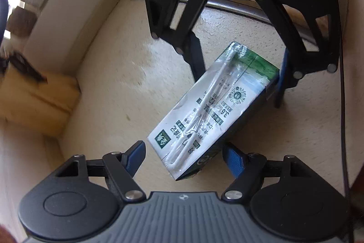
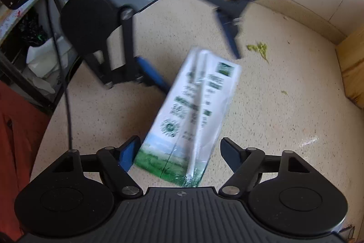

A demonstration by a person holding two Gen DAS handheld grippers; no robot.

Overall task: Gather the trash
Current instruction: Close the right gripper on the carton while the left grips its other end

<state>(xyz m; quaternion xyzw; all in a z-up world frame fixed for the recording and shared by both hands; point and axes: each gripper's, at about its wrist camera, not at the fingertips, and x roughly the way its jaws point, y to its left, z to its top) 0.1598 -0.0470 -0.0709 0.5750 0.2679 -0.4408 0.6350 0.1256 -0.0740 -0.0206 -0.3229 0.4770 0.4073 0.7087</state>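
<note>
Green-white milk carton (image 1: 211,111) flat on counter, straw attached.

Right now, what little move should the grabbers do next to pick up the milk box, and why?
Probably close the right gripper on the milk box. The box lies flat on the counter with its green end already between that gripper's open fingers, one blue pad touching its side. The left gripper is also open around the other end.

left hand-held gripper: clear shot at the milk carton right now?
Probably yes. The left hand-held gripper is open astride one end of the milk carton; the right hand-held gripper straddles the opposite end.
</note>
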